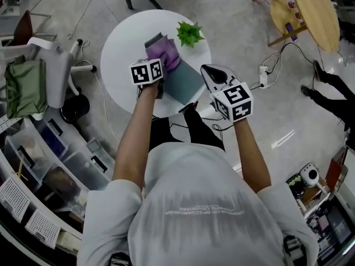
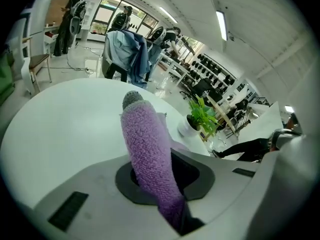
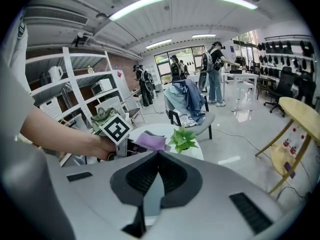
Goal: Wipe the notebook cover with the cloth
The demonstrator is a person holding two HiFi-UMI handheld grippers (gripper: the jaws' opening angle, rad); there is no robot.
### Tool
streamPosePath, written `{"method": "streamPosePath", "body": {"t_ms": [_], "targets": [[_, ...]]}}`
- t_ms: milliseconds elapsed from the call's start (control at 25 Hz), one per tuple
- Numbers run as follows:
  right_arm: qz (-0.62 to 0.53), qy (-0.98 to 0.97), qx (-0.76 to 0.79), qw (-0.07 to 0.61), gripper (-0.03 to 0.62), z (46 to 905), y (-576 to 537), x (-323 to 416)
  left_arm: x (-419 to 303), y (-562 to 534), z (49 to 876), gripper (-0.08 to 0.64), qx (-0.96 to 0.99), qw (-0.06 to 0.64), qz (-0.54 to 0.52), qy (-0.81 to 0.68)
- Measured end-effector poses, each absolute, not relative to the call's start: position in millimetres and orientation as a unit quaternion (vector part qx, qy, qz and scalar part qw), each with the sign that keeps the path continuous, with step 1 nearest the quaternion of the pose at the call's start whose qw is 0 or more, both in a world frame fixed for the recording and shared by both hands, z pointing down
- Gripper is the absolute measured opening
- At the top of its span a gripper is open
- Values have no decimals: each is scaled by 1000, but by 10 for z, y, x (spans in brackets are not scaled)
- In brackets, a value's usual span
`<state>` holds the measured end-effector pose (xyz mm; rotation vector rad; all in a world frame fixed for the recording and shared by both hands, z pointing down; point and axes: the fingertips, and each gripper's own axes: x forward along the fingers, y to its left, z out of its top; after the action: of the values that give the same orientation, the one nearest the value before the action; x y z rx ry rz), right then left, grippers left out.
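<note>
Fingers (image 2: 122, 180) of the left gripper (image 2: 156, 176) are closed on the purple cloth (image 2: 147, 144). The right gripper (image 3: 154, 184) clamps the notebook (image 1: 186, 82) edge on the round table (image 1: 119, 49). Recommended: keep the notebook pinned, press the cloth flat and sweep evenly.

Head view looks steeply down; both gripper views face the table (image 1: 125, 43).

light: bright, even, ceiling tubes (image 3: 140, 5) | floor (image 1: 238, 43) glare | edges: fisheye-warped, dark corners
</note>
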<state>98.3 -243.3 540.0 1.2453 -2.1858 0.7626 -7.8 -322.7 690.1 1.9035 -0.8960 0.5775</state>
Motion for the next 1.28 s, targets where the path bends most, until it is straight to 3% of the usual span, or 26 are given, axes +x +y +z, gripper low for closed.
{"method": "streamPosePath", "body": {"t_ms": [400, 1280], "targets": [[278, -802, 465, 254, 2, 5405, -2240, 1163, -174, -3122, 6932, 48, 761, 451, 227, -407], [247, -842, 395, 273, 2, 5448, -2253, 749, -890, -2518, 6980, 48, 714, 466, 207, -480]]}}
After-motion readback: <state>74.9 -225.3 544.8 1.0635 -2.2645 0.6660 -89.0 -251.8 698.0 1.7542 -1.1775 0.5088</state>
